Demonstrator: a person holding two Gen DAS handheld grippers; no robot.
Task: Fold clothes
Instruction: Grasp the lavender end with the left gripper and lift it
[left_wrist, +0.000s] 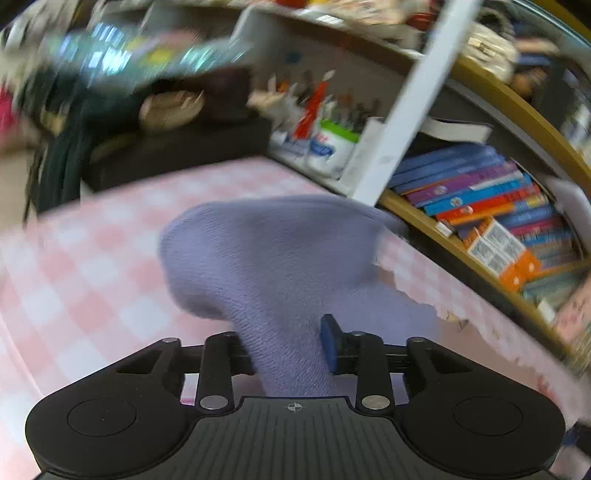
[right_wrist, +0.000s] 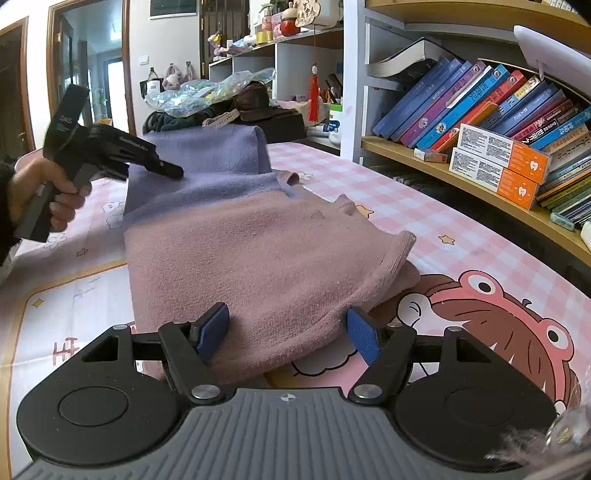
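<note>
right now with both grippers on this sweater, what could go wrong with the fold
1. The left gripper holds only a bunched bit of the purple part of the sweater, so the cloth could slip out mid-fold.
2. The right gripper stands open around the pink hem, pinning nothing, so that end may drag and wrinkle.
3. The sleeve cuff sticks out sideways and could end up uneven.

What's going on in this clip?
A person is folding a two-tone sweater, purple at one end and pink at the other, on a table with a pink checked cloth. The left gripper has the purple part bunched between its fingers and raised off the table. The right gripper sits at the pink end with its jaws apart around the fabric's edge; whether its pads press on the cloth is unclear. A bookshelf stands beside the table.
</note>
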